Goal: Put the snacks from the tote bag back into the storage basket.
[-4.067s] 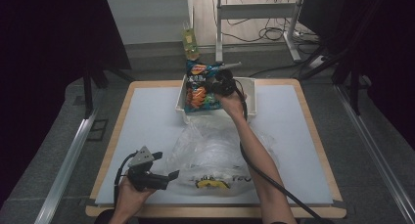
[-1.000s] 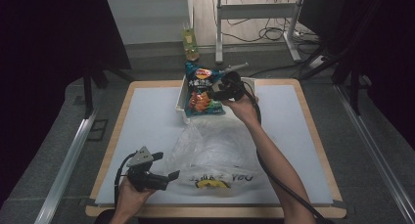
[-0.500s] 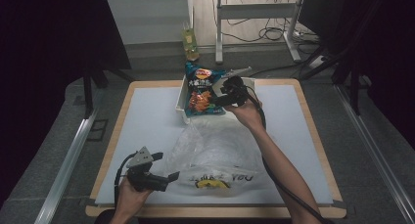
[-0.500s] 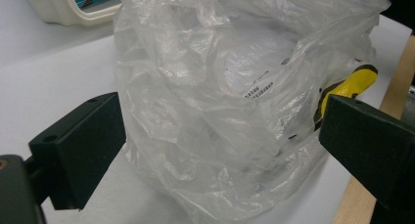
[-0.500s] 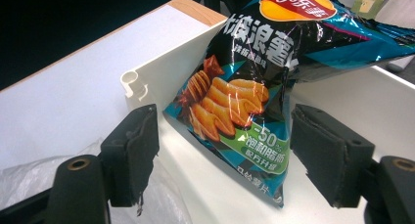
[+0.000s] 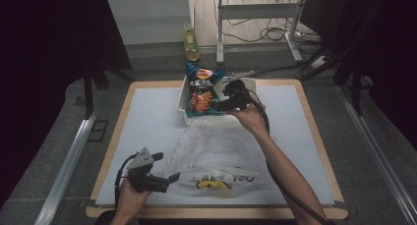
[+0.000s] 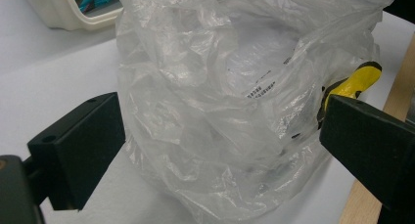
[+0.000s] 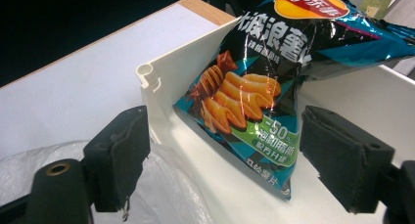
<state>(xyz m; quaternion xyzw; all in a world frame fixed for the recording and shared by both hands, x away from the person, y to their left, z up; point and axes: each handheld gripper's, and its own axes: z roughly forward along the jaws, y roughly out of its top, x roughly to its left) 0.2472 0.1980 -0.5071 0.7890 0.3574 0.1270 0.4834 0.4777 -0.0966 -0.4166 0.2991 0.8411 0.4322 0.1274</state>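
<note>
A blue-and-black bag of crisps (image 6: pixel 200 90) is stood in a white bin (image 6: pixel 183 99) at the middle of the bench's far edge, leaning with its top above the bin's rim. In the right gripper view the bag (image 8: pixel 254 87) is seen between the two jaws of the right claw (image 8: pixel 225 155), which are spread wide on either side of its lower end — no contact with either pad can be made out, and the left jaw is placed outside the bin's wall (image 8: pixel 166 82). In the high view the right claw (image 6: pixel 227 98) is held at the bin's right side, over the near part of the bin.

A crumpled clear plastic bag (image 6: pixel 216 154) with yellow and black print is spread across the near middle of the bench (image 6: pixel 147 117), its far end reaching close to the bin. At the near left corner the left claw (image 6: pixel 164 178) is held just beside the plastic bag's left edge. In the left gripper view its jaws are parted wide with the plastic bag (image 7: pixel 220 101) bulging between them — whether film is touched by either jaw cannot be told.
</note>
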